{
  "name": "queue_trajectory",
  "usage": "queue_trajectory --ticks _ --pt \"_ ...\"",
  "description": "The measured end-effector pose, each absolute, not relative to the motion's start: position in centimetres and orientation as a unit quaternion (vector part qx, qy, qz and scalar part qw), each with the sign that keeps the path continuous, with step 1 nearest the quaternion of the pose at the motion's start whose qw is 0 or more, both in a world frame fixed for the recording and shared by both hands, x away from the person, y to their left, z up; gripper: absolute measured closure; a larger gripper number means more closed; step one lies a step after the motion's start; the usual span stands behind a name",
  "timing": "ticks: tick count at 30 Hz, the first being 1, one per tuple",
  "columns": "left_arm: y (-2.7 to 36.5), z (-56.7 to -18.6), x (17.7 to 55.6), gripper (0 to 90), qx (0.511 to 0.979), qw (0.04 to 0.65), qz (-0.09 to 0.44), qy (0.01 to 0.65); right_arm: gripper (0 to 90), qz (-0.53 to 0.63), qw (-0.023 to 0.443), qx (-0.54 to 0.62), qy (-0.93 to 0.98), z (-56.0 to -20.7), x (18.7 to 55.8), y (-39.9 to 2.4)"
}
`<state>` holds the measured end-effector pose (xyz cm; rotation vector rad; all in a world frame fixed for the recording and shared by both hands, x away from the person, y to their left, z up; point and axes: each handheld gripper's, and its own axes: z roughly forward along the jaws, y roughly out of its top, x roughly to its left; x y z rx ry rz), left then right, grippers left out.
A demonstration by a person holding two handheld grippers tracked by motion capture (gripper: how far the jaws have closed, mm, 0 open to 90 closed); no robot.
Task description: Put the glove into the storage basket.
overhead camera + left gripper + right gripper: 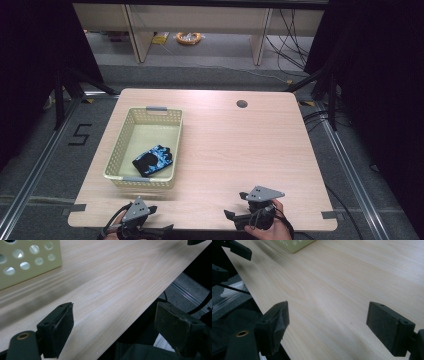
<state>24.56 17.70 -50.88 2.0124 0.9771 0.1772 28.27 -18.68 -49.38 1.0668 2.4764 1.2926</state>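
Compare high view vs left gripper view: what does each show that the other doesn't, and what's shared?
High view alone: the black-and-blue glove lying inside the basket, the round hole in the table, and the right gripper. Left gripper view alone: the left gripper pads close up, jaws wide apart. Shared: basket wall and wooden tabletop.

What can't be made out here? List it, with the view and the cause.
- Glove in the basket, high view: too small to tell its blue pattern or whether it is one glove or two.
- Basket, left gripper view: cut off by the top and left edges, so its contents are out of frame.
- Left gripper, high view: the hand holding it is cut off by the bottom edge.
- Yellow item on the floor, high view: too far to identify.
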Motion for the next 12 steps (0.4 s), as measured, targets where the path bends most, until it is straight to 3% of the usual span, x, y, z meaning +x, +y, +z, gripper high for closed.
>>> queue_trajectory --ticks 12 --pt "17.86 -51.22 24.89 15.4 0.814 0.421 0.071 0.394 18.6 0.417 0.085 0.356 0.832 -49.74 28.6 -19.0"
